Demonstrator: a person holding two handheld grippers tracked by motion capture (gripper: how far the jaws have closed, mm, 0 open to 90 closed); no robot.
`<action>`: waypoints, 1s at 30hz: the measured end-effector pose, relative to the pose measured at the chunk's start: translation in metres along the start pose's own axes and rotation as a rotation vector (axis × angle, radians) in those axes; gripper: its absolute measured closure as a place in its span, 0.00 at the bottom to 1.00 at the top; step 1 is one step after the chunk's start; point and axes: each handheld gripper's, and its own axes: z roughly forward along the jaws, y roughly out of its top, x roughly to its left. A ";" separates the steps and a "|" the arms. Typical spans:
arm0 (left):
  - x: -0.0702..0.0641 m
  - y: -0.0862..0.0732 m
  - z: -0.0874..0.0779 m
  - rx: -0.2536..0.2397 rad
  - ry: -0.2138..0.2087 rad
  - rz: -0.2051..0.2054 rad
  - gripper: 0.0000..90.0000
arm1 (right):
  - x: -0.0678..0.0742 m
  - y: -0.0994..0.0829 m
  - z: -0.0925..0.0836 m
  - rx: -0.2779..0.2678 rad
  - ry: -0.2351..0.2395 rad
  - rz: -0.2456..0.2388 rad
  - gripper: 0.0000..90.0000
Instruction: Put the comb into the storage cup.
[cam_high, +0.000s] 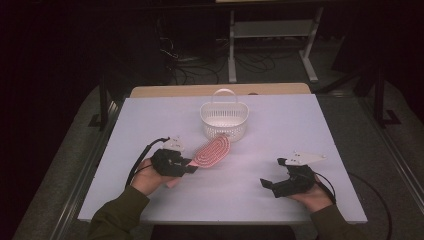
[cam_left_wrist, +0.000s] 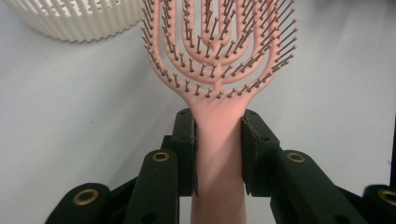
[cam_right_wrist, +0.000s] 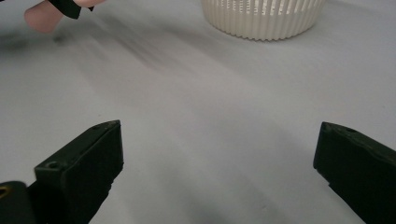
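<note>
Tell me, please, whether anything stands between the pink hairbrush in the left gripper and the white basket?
Nothing visible does. The left gripper grips the pink hairbrush by its handle, and only bare table lies between the brush head and the white basket just beyond.

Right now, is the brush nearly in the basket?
Picking up looks done: the left claw is shut on the pink brush by its handle. In hand: the bristle end sits just in front of the white basket, not inside. Left: getting it in. The right claw waits open.
</note>
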 end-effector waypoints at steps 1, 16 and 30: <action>0.000 0.000 0.002 0.000 -0.002 0.002 0.78 | 0.000 0.000 0.000 0.003 0.003 -0.004 0.02; -0.008 0.010 0.019 -0.041 -0.003 0.016 0.78 | 0.004 0.005 0.001 0.003 0.009 -0.010 0.02; -0.010 0.008 0.013 -0.094 0.010 0.018 0.78 | 0.010 0.018 0.000 0.012 -0.010 -0.006 0.01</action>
